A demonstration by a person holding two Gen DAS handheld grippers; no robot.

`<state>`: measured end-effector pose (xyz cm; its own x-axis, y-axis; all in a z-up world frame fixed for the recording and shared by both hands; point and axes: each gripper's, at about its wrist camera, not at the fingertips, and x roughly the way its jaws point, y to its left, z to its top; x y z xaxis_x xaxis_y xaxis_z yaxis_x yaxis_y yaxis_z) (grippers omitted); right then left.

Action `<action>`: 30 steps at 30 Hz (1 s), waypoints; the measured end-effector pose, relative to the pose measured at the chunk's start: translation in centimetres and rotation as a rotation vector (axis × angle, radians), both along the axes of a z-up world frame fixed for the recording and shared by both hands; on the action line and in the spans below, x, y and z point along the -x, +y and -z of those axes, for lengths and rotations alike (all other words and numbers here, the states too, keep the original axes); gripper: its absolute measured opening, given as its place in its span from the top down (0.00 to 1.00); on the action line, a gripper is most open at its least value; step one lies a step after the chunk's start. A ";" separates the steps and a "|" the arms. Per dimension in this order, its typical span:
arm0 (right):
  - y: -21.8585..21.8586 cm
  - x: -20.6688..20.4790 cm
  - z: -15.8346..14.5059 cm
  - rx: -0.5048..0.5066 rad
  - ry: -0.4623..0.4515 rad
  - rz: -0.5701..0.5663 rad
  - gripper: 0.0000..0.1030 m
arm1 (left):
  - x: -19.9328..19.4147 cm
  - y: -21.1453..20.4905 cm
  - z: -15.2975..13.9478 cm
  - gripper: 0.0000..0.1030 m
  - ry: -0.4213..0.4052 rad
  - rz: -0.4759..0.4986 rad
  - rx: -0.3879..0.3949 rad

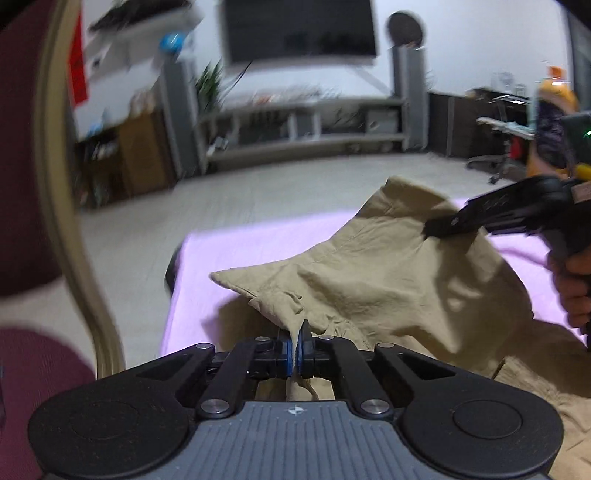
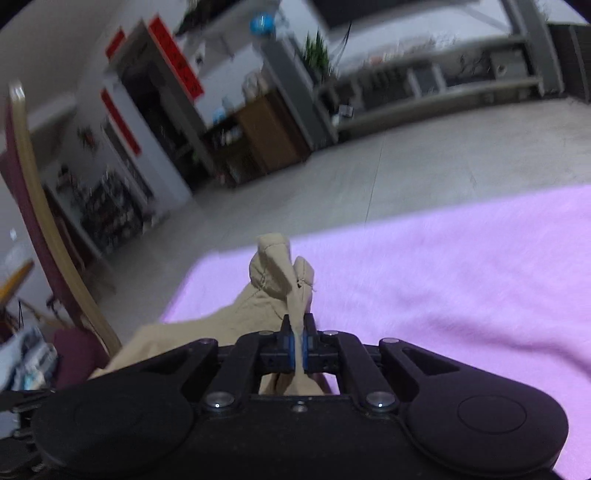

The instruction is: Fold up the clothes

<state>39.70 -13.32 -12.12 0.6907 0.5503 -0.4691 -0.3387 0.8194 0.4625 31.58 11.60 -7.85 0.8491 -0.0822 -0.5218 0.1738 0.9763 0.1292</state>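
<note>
Garment (image 1: pixel 369 280) pinched between both jaws

Left gripper (image 1: pixel 295 341) — black two-finger tool with blue pads, jaws clamped on a pinched fold of the crumpled khaki cotton garment (image 1: pixel 388 280). Garment lies rumpled across a pink fleecy cover (image 1: pixel 207 258), one pointed corner reaching left. Right gripper (image 1: pixel 430 225), black, enters from the right edge, its tip closed on the garment's raised far edge; the hand (image 1: pixel 572 291) holding it is partly visible. Dark red chair with a curved tan wooden frame (image 1: pixel 62 206) at left. Background — pale floor, shelving, dark wall-mounted screen (image 1: pixel 299 29), blurred.
</note>
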 end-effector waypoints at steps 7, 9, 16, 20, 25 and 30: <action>-3.7 2.8 -2.9 0.104 -0.094 0.120 0.83 | -4.4 -0.9 1.6 0.68 0.151 -0.067 0.069; -3.5 0.7 -1.1 0.153 0.096 0.107 0.43 | -3.8 0.6 1.8 0.68 0.205 -0.143 0.139; -8.1 4.6 -4.2 0.030 0.300 0.108 0.28 | 2.3 4.6 -1.5 0.57 0.288 -0.225 0.305; -9.6 9.9 -7.2 -0.045 0.355 0.098 0.25 | 6.6 5.8 -2.7 0.51 0.335 -0.273 0.384; -11.4 16.7 -7.5 -0.147 0.364 0.132 0.12 | 13.3 6.7 -0.2 0.48 0.409 -0.377 0.556; -12.7 19.1 -0.5 -0.249 0.550 0.204 0.22 | 15.6 6.9 2.8 0.48 0.503 -0.437 0.640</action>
<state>20.64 -25.98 -11.64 0.4876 0.5711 -0.6604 0.1542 0.6881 0.7090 16.00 18.48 -10.69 0.5580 -0.2077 -0.8034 -0.3373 0.8278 -0.4483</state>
